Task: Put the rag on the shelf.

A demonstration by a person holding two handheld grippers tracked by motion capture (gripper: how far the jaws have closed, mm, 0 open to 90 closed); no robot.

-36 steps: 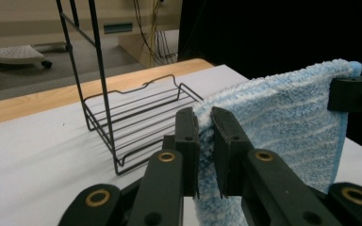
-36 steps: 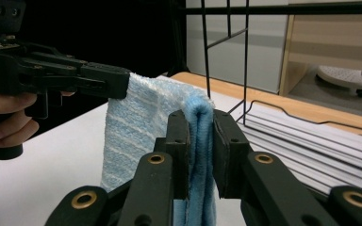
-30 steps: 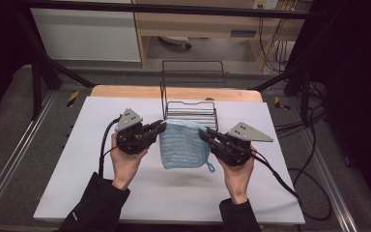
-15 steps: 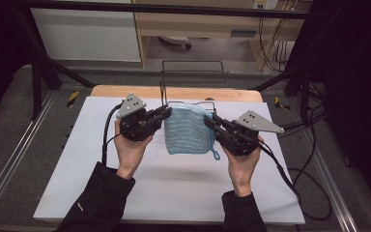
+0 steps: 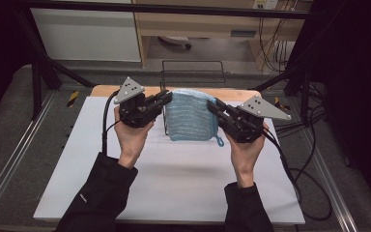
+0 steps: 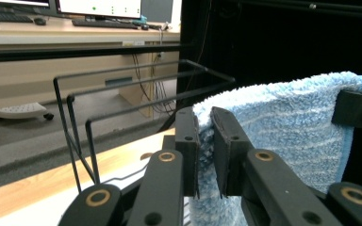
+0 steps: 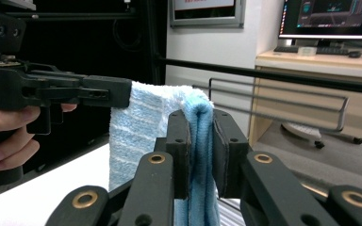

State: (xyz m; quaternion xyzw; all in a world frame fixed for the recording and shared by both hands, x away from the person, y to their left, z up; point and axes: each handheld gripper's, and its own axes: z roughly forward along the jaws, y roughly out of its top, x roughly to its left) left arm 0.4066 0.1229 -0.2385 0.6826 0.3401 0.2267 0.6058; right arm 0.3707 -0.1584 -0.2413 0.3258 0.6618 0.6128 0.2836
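Fluffy terry cloth towel [image 5: 190, 117]; thin black wire rack [image 6: 122, 94].

My two black tongs and dark sleeves

My left tongs [image 5: 164, 98] and right tongs [image 5: 211, 106] are matte black, each topped by a grey three-cornered plate dotted with small holes. Brass-coloured pivot pins sit in the jaw links, black cables trail from both bodies, and I wear long black sleeves [image 5: 98, 193].

We are losing the lower part of the wire rack [image 5: 193, 67] behind the hanging blue towel [image 5: 191, 116]. The towel's bottom edge [image 6: 217, 214] is running off the frame in both gripper views, and we are seeing the monitor [image 7: 332, 16] cut by the top edge.
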